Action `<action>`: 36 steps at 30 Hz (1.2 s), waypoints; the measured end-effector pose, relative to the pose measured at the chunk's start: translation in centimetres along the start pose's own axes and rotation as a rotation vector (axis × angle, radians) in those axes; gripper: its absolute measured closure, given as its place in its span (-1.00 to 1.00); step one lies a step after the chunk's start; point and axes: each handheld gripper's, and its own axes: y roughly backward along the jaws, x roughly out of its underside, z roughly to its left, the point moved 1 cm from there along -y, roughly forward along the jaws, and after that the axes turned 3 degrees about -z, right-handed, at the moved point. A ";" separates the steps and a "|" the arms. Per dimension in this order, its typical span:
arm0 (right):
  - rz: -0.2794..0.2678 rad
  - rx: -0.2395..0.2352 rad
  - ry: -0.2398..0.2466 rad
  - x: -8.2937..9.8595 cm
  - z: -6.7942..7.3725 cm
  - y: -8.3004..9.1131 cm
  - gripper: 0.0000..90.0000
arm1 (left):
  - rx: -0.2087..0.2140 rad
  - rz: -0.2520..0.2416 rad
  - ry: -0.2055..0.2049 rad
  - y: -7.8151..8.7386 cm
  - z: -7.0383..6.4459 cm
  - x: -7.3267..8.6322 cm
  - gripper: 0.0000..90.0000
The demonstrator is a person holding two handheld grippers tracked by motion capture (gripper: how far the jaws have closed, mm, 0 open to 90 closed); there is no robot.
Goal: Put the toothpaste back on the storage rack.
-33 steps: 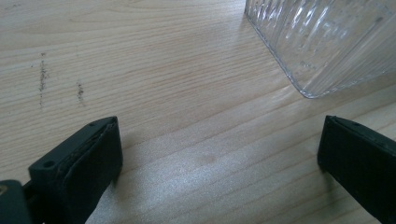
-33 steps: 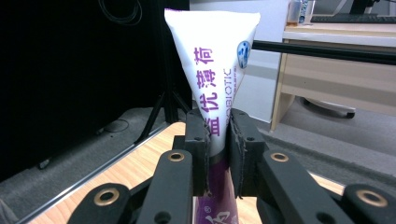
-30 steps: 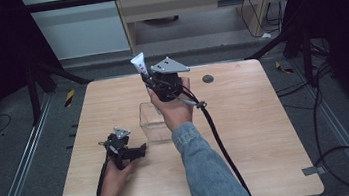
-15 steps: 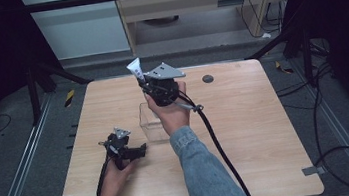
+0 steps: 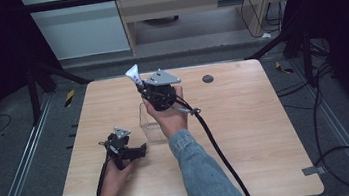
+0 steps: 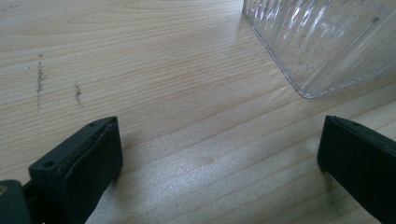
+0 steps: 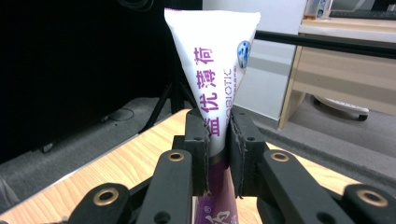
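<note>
My right gripper (image 5: 147,88) is held up above the table, shut on a white toothpaste tube (image 5: 133,75) with purple lettering. In the right gripper view the tube (image 7: 215,70) stands upright between the jaws, its flat end up, and the gripper (image 7: 217,135) pinches its lower part. A clear ribbed glass container (image 5: 151,122) stands on the wooden table (image 5: 245,119) just below that hand. My left gripper (image 5: 141,149) rests low on the table, left of the container, open with nothing between its jaws. In the left gripper view the container's corner (image 6: 327,42) lies ahead to the right.
A small dark round disc (image 5: 207,79) lies on the table at the back right. The right gripper's black cable (image 5: 219,148) trails across the table toward the front edge. A desk and cables stand on the floor beyond the table.
My right gripper has drifted slightly left and toward me with the tube, and tilted a little. The left gripper has stayed put.
</note>
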 end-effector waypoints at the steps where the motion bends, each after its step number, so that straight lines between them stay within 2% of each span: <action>1: 0.014 0.005 0.003 0.6 -0.1 -0.2 0.75 | 0.000 0.000 -0.001 0.0 0.0 0.0 -1.00; 6: 0.034 0.010 -0.004 1.7 -0.2 -0.7 0.75 | 0.000 0.001 -0.001 0.0 0.0 0.0 -1.00; 11: 0.056 0.018 0.015 2.3 -0.4 -0.9 0.75 | 0.000 0.000 -0.001 0.0 0.0 0.0 -1.00; 23: 0.097 0.022 -0.001 4.0 -0.6 -1.2 0.75 | -0.001 0.000 -0.001 0.0 0.0 0.0 -1.00; 34: 0.124 0.015 0.011 4.7 -0.3 -1.4 0.75 | 0.000 0.000 0.001 0.0 0.0 0.0 -1.00; 36: 0.139 0.027 0.010 5.0 -0.3 -1.5 0.75 | 0.000 0.000 0.001 0.0 0.0 0.0 -1.00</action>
